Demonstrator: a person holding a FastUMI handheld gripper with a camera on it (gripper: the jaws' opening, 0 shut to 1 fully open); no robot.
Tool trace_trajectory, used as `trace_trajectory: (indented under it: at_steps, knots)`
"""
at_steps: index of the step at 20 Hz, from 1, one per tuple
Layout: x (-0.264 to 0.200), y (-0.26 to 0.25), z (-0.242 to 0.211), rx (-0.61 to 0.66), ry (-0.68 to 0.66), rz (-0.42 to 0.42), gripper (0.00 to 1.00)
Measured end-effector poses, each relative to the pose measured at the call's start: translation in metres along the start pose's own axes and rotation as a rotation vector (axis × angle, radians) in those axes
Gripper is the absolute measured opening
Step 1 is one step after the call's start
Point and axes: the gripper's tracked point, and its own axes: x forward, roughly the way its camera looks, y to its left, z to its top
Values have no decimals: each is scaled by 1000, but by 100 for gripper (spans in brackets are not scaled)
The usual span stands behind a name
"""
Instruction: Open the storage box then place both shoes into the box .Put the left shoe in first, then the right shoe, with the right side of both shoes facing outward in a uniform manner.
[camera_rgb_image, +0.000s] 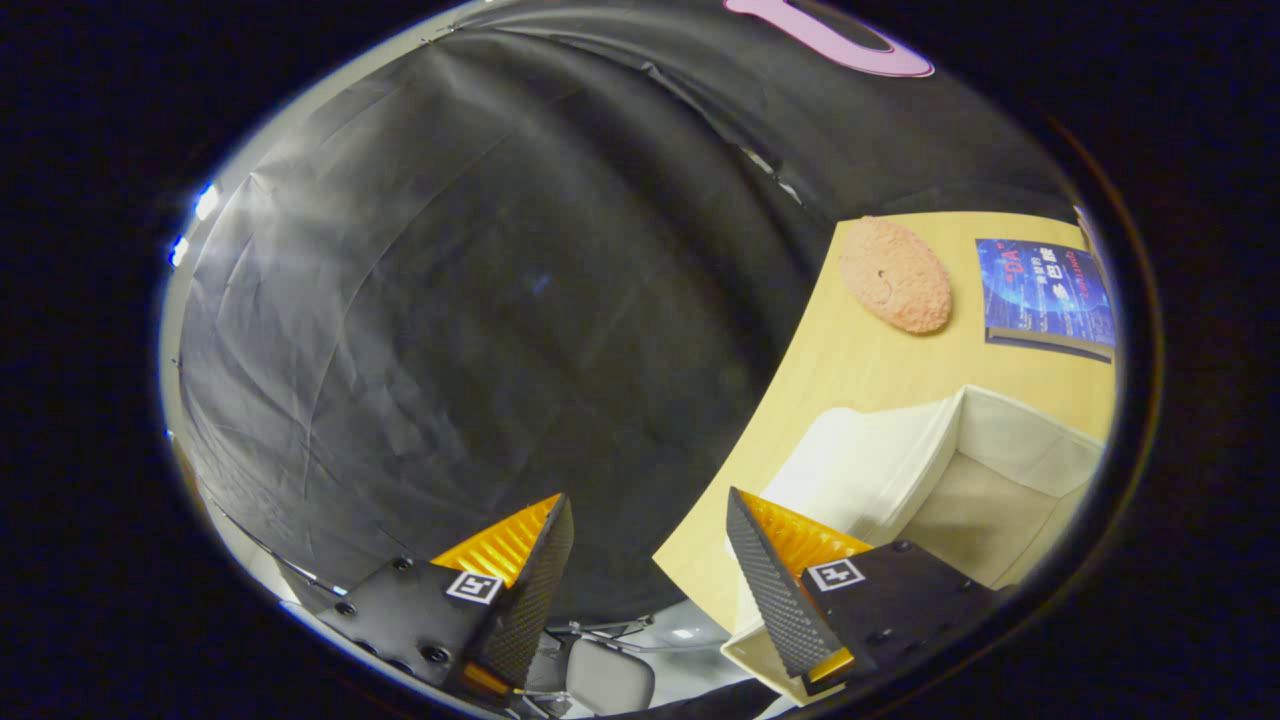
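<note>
So the storage box (960, 480) is a soft white fabric thing sitting open on the wooden bench (860, 360), beige inside, just past the right finger. The gripper (650, 550) has its fingers spread apart, gripping nothing. A fuzzy pink pad (895, 275) and a blue book (1045, 295) lie beyond the box.

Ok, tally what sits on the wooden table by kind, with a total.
Storage box, white, open: 1
Book, blue cover: 1
Pink fuzzy pad: 1
Total: 3
The gripper is open, holding nothing, beside the table.
</note>
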Motion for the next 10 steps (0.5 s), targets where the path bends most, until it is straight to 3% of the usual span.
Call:
trace_trajectory:
  at_steps: [10]
  knots:
    - [-99,-86,49,27,-184,-154,94]
